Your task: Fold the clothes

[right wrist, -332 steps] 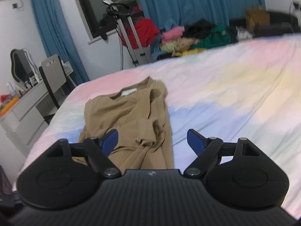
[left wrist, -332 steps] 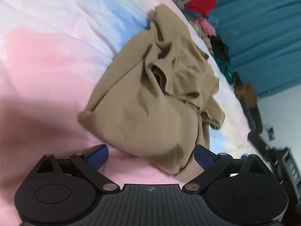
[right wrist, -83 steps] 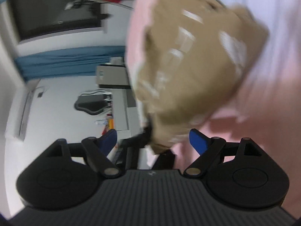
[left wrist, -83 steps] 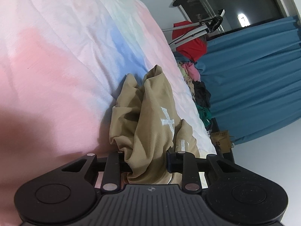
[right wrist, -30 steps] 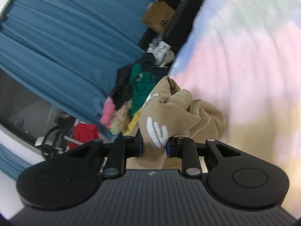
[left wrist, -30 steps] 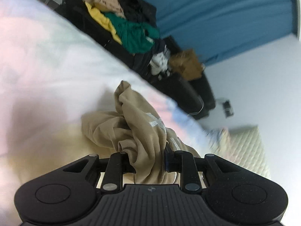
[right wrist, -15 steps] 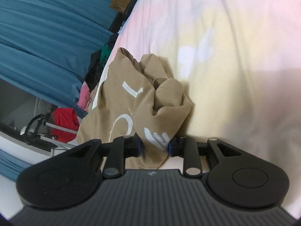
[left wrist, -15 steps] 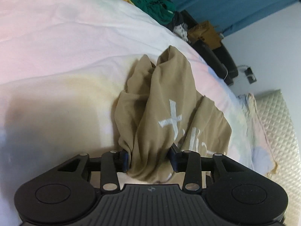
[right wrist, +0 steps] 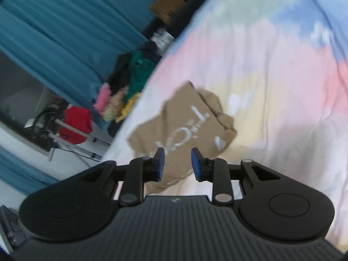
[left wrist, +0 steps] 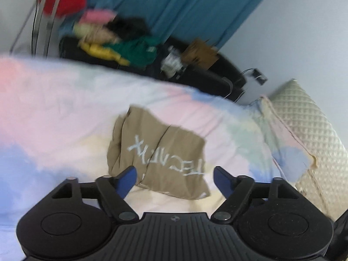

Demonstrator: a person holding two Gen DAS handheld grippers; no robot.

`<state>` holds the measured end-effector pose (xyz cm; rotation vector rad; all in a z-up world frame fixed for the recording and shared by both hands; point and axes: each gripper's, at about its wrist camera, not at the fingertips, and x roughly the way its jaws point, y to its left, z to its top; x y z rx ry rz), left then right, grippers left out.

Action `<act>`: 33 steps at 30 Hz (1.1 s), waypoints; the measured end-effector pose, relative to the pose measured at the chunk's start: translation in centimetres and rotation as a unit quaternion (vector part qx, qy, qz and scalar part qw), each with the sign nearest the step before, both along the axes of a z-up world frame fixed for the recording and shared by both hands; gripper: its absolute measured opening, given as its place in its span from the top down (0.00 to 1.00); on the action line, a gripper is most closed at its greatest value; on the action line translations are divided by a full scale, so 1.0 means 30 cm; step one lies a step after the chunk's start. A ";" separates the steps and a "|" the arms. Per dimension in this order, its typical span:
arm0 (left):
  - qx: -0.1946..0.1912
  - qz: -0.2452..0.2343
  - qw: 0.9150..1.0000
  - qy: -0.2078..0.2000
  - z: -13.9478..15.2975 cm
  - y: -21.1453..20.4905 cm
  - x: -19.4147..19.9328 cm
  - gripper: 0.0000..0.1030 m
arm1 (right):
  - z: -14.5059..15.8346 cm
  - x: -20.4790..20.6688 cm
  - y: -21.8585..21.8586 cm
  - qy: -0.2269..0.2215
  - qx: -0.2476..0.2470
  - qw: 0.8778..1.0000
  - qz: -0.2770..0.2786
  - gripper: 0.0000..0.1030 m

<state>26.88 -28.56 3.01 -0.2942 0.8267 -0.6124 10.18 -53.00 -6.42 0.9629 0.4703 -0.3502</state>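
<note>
Left wrist view: half a second ago the left gripper [left wrist: 175, 179] was pinched on a bunch of the tan shirt [left wrist: 158, 154]; its jaws now stand wide apart with nothing between them. The shirt has gone from a raised bunch to a flat, roughly rectangular fold on the pastel bedspread [left wrist: 54, 113], white lettering face up. It lies just beyond the fingertips, its near edge between the two blue pads [left wrist: 126, 179], not touching them as far as motion blur allows.

Right wrist view: the right gripper [right wrist: 177, 163] has also let go; its jaws are parted by a narrow gap and hold nothing. The shirt [right wrist: 180, 121] sits beyond and below them, extending far and left. A clothes pile [left wrist: 121, 43] lies past the bed's far edge.
</note>
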 end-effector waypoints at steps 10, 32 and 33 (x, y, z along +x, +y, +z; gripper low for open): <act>0.024 -0.005 0.986 -0.166 0.385 0.202 -0.457 0.00 | 0.377 -0.315 0.221 -0.090 -0.152 0.983 0.041 0.14; 0.078 0.031 0.948 -0.307 0.366 0.477 -0.919 0.00 | 0.314 -0.560 0.610 -0.094 -0.347 0.931 0.060 0.14; 0.077 0.029 0.947 -0.309 0.357 0.481 -0.924 0.00 | 0.300 -0.560 0.620 -0.093 -0.350 0.930 0.059 0.14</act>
